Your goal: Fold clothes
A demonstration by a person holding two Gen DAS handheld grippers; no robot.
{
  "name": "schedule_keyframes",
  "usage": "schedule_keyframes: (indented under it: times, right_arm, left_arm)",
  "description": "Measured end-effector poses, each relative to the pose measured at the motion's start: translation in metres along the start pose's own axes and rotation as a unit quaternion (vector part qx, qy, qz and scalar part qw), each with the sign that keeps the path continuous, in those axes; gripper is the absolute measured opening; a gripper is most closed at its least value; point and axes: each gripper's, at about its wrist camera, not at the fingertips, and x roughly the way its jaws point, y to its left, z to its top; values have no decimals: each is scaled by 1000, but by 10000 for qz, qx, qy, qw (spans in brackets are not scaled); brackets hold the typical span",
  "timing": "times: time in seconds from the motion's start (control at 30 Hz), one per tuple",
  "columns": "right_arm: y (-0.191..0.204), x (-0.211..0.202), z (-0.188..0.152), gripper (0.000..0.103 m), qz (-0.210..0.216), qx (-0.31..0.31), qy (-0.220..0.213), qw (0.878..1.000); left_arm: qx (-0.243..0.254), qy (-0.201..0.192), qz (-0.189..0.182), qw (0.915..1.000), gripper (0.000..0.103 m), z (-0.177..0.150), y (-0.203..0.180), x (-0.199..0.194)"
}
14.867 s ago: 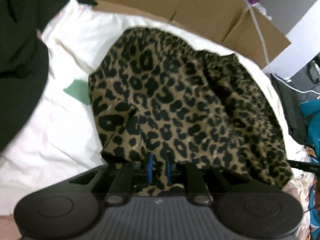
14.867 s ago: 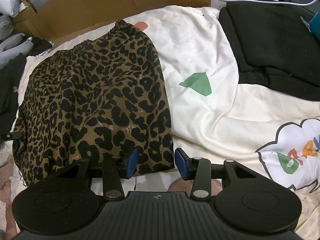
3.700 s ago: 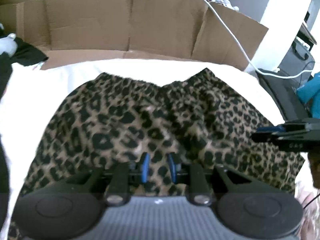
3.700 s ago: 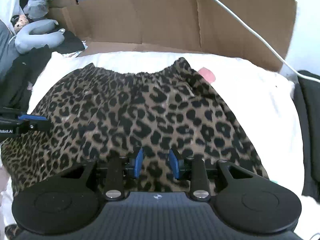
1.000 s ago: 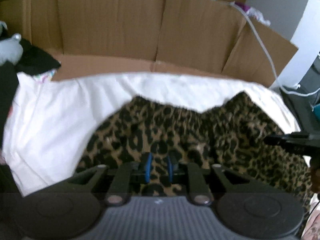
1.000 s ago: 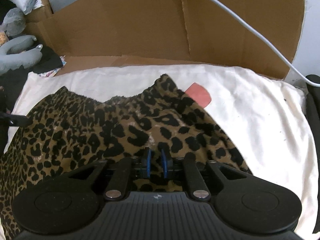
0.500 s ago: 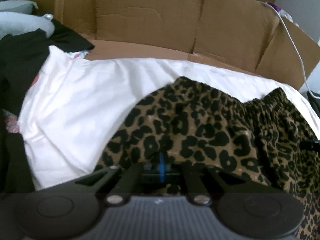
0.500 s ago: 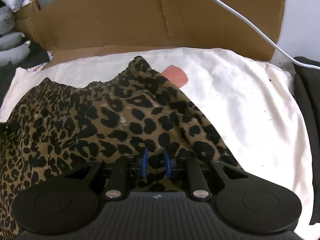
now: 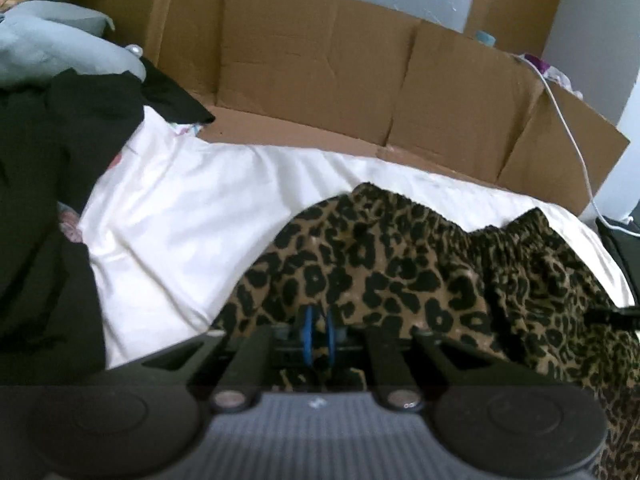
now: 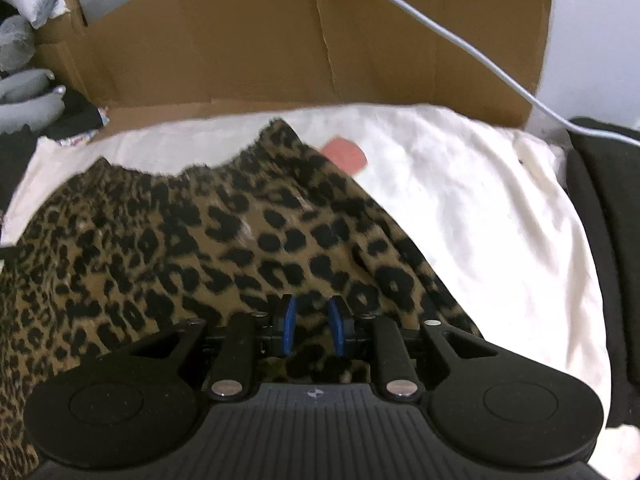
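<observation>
Here we hold the leopard-print garment [image 9: 420, 280] by its near edge with both grippers, the cloth spread over a white sheet [image 9: 180, 232] on the bed. Its gathered elastic waistband lies at the far side, towards the cardboard [image 9: 312, 76] that stands along the bed's far edge.

Our left gripper [image 9: 319, 334] sits at the garment's near left part; its blue pads are only a sliver apart and its jaws are opening, with leopard cloth between them. Whether the pads press on that cloth we cannot tell. Our right gripper [image 10: 312, 326] is at the near right part, its pads set a little wider apart with a fold of the same cloth bunched between them; there too the grip itself is hard to judge.

To the left of the sheet lies a heap of black clothing [image 9: 44, 208]. In the right wrist view a pink patch [image 10: 346, 156] on the sheet shows just beside the garment's far right corner, a white cable [image 10: 440, 36] crosses the cardboard, and dark folded fabric [image 10: 612, 240] lies at the right.
</observation>
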Motion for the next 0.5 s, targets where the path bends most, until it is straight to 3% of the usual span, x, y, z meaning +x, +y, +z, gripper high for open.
schedule_keyframes:
  times: [0.17, 0.3, 0.43, 0.5]
  right_arm:
    - [-6, 3, -4, 25, -22, -52, 33, 10000]
    - [-11, 1, -8, 25, -84, -36, -29, 10000]
    - [-18, -3, -13, 24, -117, -67, -69, 9999]
    - [-24, -5, -14, 24, -142, -53, -61, 9999]
  left_arm:
    - [217, 480, 127, 9985, 12, -11, -3, 20]
    - [421, 472, 422, 9971, 13, -17, -4, 22]
    - [451, 532, 726, 9949, 3, -16, 6, 18]
    - [454, 561, 883, 9935, 3, -16, 11, 16]
